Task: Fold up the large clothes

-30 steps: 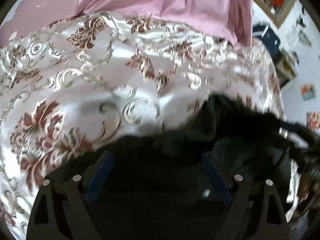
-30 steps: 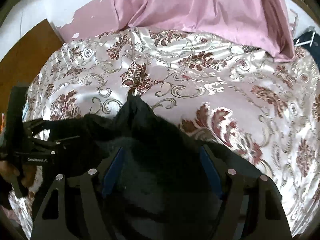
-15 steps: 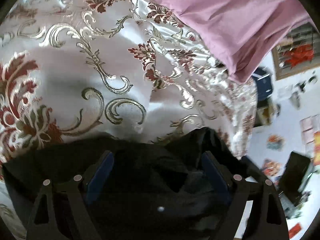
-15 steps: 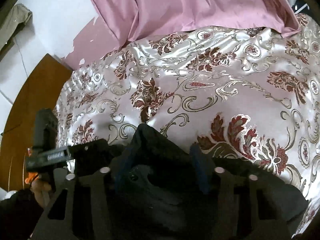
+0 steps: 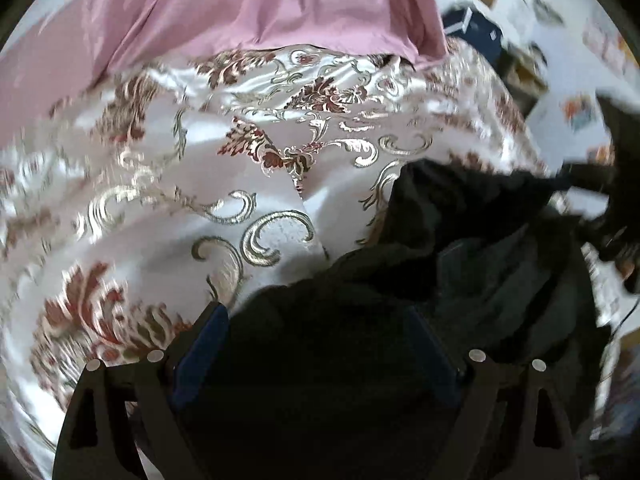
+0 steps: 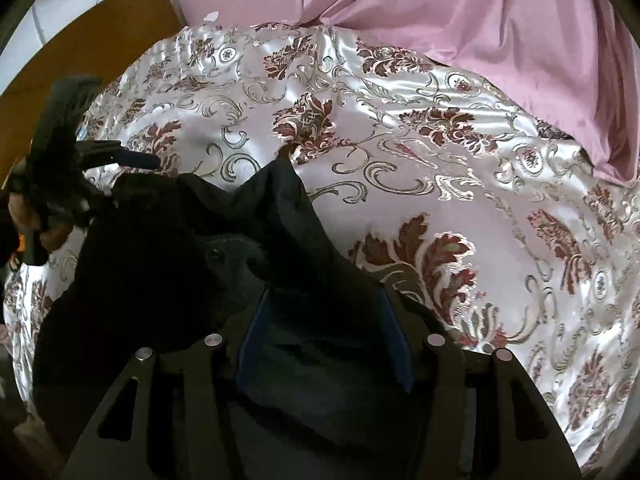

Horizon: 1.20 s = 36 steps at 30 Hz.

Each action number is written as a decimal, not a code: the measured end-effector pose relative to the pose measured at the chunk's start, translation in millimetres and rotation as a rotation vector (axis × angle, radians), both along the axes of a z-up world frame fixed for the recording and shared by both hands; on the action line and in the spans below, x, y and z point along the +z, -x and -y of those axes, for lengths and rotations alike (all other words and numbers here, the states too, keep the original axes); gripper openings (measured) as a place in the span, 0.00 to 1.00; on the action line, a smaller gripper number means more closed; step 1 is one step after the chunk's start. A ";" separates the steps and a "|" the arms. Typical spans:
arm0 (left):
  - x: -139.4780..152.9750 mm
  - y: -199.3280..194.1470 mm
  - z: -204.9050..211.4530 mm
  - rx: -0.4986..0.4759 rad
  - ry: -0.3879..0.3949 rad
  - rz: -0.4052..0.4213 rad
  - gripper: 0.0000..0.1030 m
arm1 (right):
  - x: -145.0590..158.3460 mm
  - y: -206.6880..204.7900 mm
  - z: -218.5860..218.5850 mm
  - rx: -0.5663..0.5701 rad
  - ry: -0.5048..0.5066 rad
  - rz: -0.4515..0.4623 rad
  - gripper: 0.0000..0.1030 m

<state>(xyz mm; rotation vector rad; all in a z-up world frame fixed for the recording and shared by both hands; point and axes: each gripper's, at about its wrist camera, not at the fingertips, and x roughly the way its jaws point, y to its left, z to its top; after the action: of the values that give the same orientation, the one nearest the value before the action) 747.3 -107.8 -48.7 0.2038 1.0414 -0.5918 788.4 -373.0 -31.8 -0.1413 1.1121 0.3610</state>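
Satin bedding with dark red flowers and gold scrolls covers the bed [image 6: 460,184], and one mauve curtain [image 6: 500,16] hangs behind it, its hem lying on the far edge of the cover. One brown wooden board [image 6: 80,40] stands at the bed's left end in the right wrist view.

One black garment [image 6: 192,248] lies bunched on the near part of the bed, stretched between two grippers. The right gripper [image 6: 324,340] has cloth filling the gap between its two blue-padded fingers [image 6: 252,336], which sit fairly narrow around the fabric. The left gripper [image 5: 316,348] has dark cloth heaped between and over its two fingers [image 5: 200,344], set wider apart; whether they pinch it I cannot tell. In the right wrist view the left gripper appears at the garment's far left corner, held in a hand [image 6: 32,216].
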 end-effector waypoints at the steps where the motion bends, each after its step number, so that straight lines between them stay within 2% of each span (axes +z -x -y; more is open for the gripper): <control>1: -0.6 0.7 3.0 -0.016 -0.019 0.015 0.85 | -0.5 -0.3 -0.7 0.004 -0.001 0.004 0.48; 3: -5.4 0.7 17.5 -0.066 -0.081 0.059 0.85 | -2.0 2.2 -2.0 0.016 0.010 0.016 0.46; 5: -6.5 0.4 25.8 -0.091 -0.104 0.083 0.83 | -3.9 2.9 -2.6 0.024 0.013 0.019 0.43; 6: -6.4 -1.6 28.2 -0.094 -0.099 0.083 0.71 | -4.7 3.0 -3.1 0.025 0.014 0.022 0.41; 7: -6.8 -2.8 30.1 -0.096 -0.087 0.073 0.52 | -5.0 3.0 -3.5 0.026 0.015 0.028 0.34; 8: -7.3 -5.8 30.8 -0.103 -0.054 0.044 0.42 | -5.1 2.2 -3.4 0.026 0.014 0.033 0.28; 9: -7.7 -8.3 30.4 -0.103 -0.023 0.014 0.26 | -5.1 1.7 -2.9 0.027 0.014 0.039 0.26; 10: -7.7 -8.0 30.4 -0.099 -0.013 0.011 0.17 | -4.8 2.6 -3.2 0.031 0.012 0.047 0.21; 11: -6.1 -7.0 28.7 -0.100 -0.004 0.022 0.13 | -4.2 3.8 -3.4 0.032 0.011 0.057 0.16; 18: 5.5 21.2 4.8 -0.108 0.022 0.092 0.09 | 9.4 35.6 -4.2 0.084 0.004 0.135 0.10; 23: 10.0 55.4 -22.0 -0.123 0.059 0.088 0.08 | 21.9 83.2 -21.1 0.233 0.131 0.186 0.09; 27: -5.0 75.7 -28.3 -0.140 0.053 0.049 0.08 | 20.8 110.2 -32.3 0.306 0.197 0.181 0.09; 29: -14.6 81.8 -28.1 -0.144 0.048 0.033 0.08 | 12.4 116.9 -31.7 0.305 0.208 0.161 0.08; 36: -42.7 94.5 -21.2 -0.147 0.030 0.016 0.08 | -23.0 128.7 -12.9 0.210 0.151 0.103 0.09</control>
<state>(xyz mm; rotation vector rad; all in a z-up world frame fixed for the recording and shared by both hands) 652.8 -86.6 -91.4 0.2597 1.0071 -0.7368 659.7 -360.1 -54.8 -0.4086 1.0252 0.4516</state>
